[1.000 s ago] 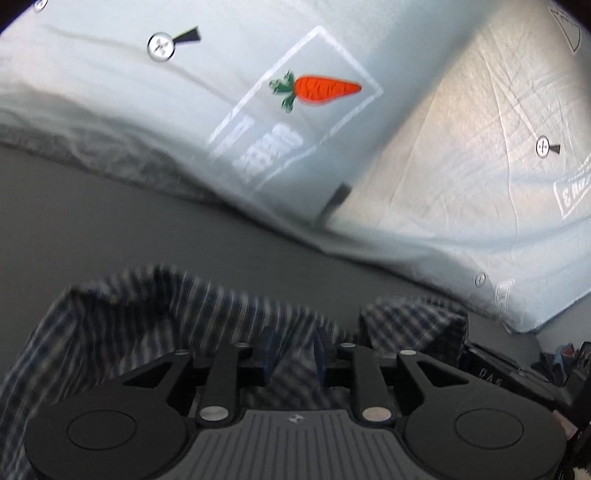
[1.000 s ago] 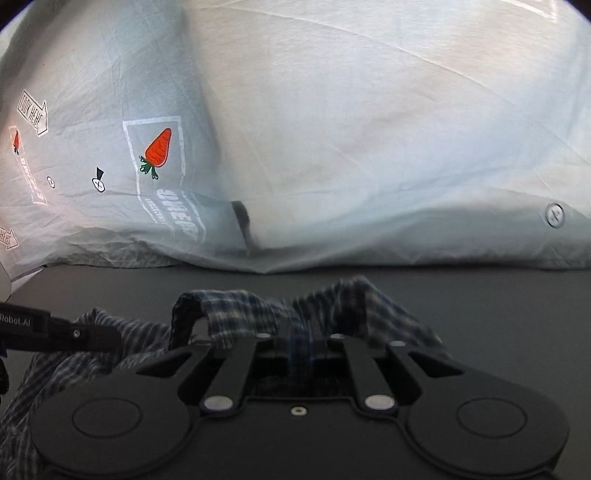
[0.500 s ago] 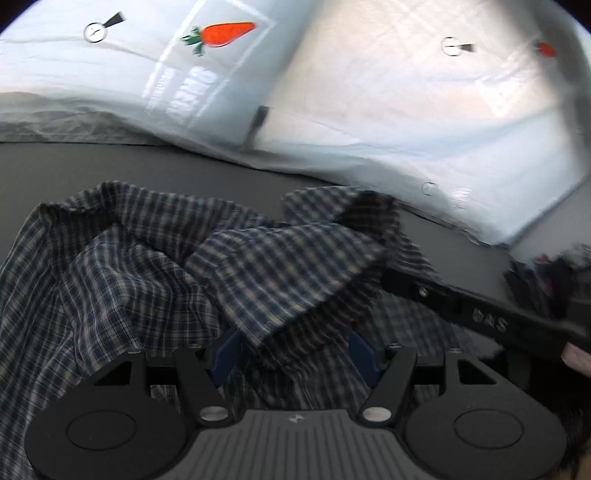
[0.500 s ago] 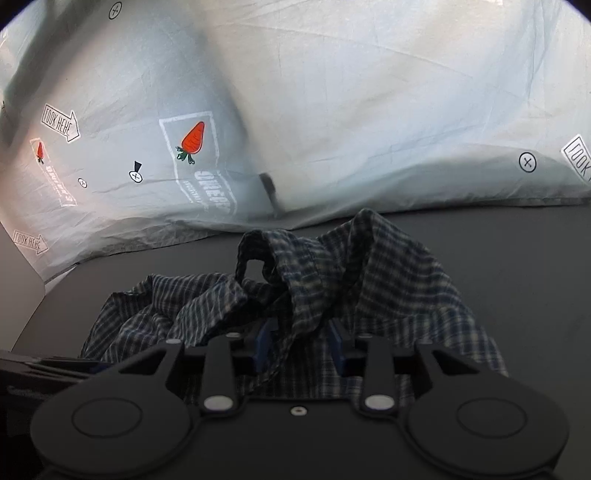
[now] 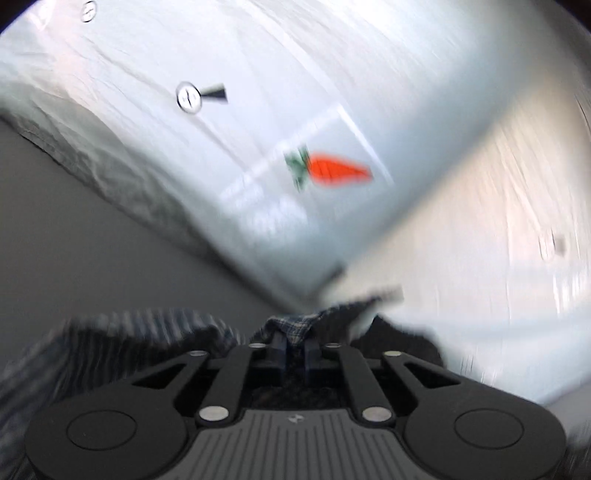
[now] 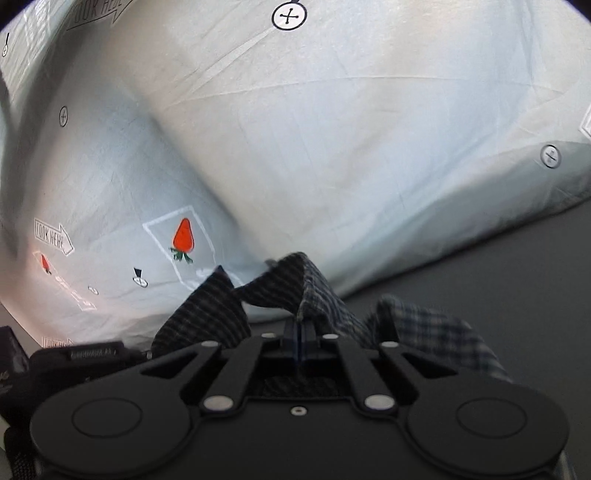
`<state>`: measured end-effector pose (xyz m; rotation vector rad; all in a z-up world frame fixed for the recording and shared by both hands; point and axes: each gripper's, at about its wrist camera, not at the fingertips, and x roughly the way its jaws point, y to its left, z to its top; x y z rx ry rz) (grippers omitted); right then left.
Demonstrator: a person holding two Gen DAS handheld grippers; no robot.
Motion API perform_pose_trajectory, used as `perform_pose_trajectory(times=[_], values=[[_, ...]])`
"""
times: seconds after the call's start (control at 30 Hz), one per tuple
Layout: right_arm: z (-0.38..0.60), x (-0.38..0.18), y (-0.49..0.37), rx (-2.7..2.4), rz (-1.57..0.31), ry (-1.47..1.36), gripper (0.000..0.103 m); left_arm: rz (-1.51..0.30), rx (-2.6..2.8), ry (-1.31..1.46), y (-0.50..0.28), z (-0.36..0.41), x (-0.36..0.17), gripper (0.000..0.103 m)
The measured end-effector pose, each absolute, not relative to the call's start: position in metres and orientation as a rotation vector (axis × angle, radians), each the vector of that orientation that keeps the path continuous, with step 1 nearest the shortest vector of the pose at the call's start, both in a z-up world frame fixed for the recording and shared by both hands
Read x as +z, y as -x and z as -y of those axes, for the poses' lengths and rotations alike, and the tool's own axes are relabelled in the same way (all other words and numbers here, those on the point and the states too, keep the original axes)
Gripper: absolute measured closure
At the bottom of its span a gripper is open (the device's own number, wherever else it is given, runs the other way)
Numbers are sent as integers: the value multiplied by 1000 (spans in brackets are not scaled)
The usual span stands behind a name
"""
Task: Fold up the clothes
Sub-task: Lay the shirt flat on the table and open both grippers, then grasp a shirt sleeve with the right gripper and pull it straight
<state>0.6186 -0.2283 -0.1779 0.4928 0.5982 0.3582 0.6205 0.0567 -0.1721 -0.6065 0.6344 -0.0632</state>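
Backdrop: white printed sheet (image 6: 332, 129) behind grey table (image 6: 517, 277) | both views: checked shirt (image 6: 314, 291) pinched by left gripper (image 5: 294, 345) and right gripper (image 6: 300, 332) | left view blurred; "LOOK HERE" arrow (image 6: 53, 236) seen only in right view

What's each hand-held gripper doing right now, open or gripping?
Left hand-held gripper: closed on the plaid shirt.
Right hand-held gripper: closed on the same plaid shirt.

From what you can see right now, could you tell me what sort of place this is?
Probably a staged recording setup, not a lived-in room. A white printed backdrop sheet with a carrot picture and crosshair markers hangs behind a plain grey table, where both claws grip a checked shirt.
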Motion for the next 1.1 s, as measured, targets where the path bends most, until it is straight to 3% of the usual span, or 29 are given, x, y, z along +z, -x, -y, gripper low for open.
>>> perform_pose_trajectory(times=[0.03,0.1,0.2,0.43,0.6,0.67,0.83,0.9,1.1], values=[[228,-177,-613,342,-604,-468,96,-607,-39,579,-625,-56,-168,33],[227,-176,-603,310,-615,-419,72,-553,-30,485,-626,-54,-159,22],[226,-175,-587,263,-630,-345,68,-549,-45,397,-621,-50,-155,20],[224,-171,-547,153,-669,-172,68,-781,-39,350,-562,-35,-175,20],[237,-167,-481,120,-757,-78,83,-932,-95,226,-498,-10,-176,20],[243,-168,-451,99,-786,-46,84,-966,-128,201,-466,0,-176,20],[247,-170,-381,114,-825,27,81,-1018,-98,223,-403,17,-185,20],[246,-171,-356,129,-832,43,73,-1022,-86,219,-379,23,-189,20],[237,-181,-304,203,-820,92,72,-1059,-37,176,-324,33,-205,20]])
